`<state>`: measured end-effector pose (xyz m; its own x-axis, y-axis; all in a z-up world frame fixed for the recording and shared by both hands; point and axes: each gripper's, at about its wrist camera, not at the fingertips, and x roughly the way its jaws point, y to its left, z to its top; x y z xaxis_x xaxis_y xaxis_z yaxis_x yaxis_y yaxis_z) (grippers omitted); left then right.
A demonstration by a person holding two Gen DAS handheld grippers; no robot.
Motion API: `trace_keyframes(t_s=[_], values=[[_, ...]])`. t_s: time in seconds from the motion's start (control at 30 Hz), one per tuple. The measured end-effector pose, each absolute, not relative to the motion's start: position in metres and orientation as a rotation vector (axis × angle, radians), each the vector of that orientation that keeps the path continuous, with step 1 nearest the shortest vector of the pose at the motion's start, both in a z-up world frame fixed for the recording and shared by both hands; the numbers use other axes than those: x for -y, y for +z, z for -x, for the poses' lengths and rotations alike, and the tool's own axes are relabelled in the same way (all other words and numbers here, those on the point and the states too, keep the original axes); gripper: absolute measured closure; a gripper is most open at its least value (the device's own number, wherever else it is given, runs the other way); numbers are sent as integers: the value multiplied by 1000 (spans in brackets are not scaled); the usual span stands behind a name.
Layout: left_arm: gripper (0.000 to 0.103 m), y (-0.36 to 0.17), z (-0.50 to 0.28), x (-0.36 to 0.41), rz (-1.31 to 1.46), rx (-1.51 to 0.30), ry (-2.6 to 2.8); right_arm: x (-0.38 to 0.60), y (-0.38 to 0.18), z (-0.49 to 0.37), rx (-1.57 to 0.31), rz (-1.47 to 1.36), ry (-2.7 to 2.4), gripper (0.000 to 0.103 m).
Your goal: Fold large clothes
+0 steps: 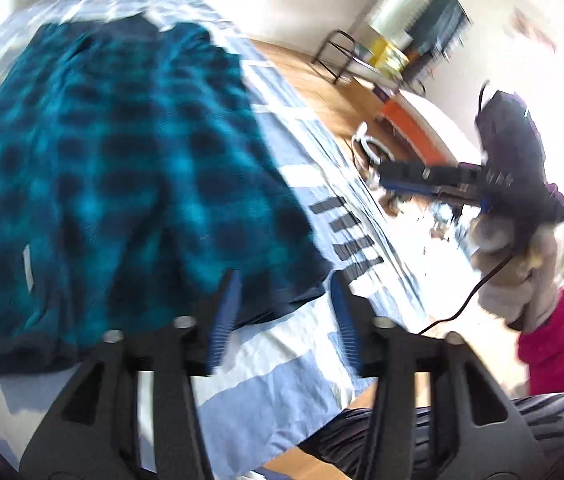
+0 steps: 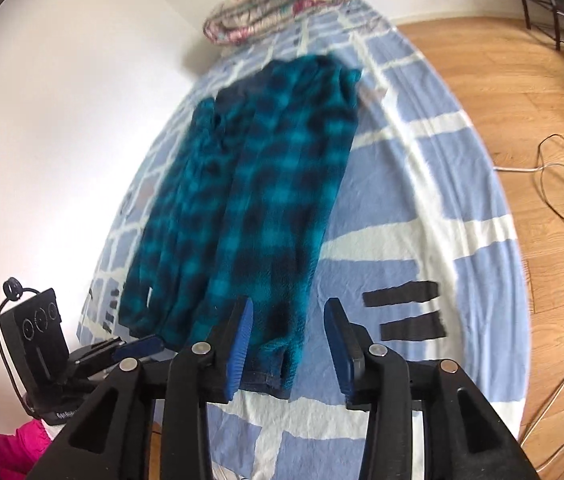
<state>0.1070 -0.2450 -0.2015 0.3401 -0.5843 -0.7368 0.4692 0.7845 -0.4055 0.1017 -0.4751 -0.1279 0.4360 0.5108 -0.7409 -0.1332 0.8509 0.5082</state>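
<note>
A: Left wrist view, left to right?

B: The teal plaid garment [image 1: 122, 168] fills the left and centre, flat on the blue-and-white sheet [image 1: 293, 364]. The left gripper [image 1: 285, 320] hovers at its near hem, released, nothing between the pads. At right, a gloved hand [image 1: 517, 280] in a pink sleeve [image 1: 561, 340] carries the right gripper [image 1: 385, 178].

A: Right wrist view?

B: The right gripper [image 2: 287, 332] is released over the hem; bare sheet and wooden floor [image 2: 521, 100] lie at right.

We are seeing the plaid shirt [image 1: 122, 168] all blurry, so its check squares are smearing together. The stuff by the far wall [image 1: 413, 44] is looking too fuzzy to name. The pink sleeve [image 2: 14, 452] is getting cut off at the edge.
</note>
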Motion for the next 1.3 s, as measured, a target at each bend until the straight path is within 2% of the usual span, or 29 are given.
trace_keyframes(t_s=[0.03,0.07,0.3,0.5,0.57,0.6,0.67,0.73,0.77,0.87,0.93,1.1,1.17,1.23,1.3], values=[[40,-203,-106,254,99,-1006,-698,482,-124,-100,-1038,-409,406,63],[39,-206,-103,265,58,-1006,-726,487,-121,-97,-1029,-416,398,62],[38,-234,-100,324,-226,-1074,-746,534,-113,-86,-1001,-490,319,62],[38,-258,-110,335,-306,-1110,-709,551,-109,-91,-996,-520,291,62],[44,-265,-110,337,-338,-1101,-699,552,-108,-96,-999,-514,291,62],[54,-266,-110,336,-348,-1087,-688,551,-108,-99,-998,-513,292,62],[63,-266,-112,331,-317,-1079,-702,548,-107,-104,-995,-511,296,62],[86,-265,-115,327,-283,-1078,-713,544,-108,-112,-998,-510,304,62],[92,-263,-117,324,-270,-1074,-712,541,-108,-118,-1000,-511,310,62],[94,-254,-124,309,-147,-1088,-737,533,-114,-137,-1016,-521,337,62],[95,-245,-129,294,-38,-1089,-748,528,-119,-153,-1026,-517,343,55],[96,-222,-130,261,170,-1047,-757,516,-140,-208,-1044,-551,349,55],[96,-217,-131,253,219,-1034,-758,512,-147,-233,-1041,-572,343,50],[96,-213,-131,249,239,-1015,-760,508,-154,-257,-1033,-580,329,34],[96,-213,-130,249,218,-1001,-753,503,-163,-281,-1031,-588,307,34]])
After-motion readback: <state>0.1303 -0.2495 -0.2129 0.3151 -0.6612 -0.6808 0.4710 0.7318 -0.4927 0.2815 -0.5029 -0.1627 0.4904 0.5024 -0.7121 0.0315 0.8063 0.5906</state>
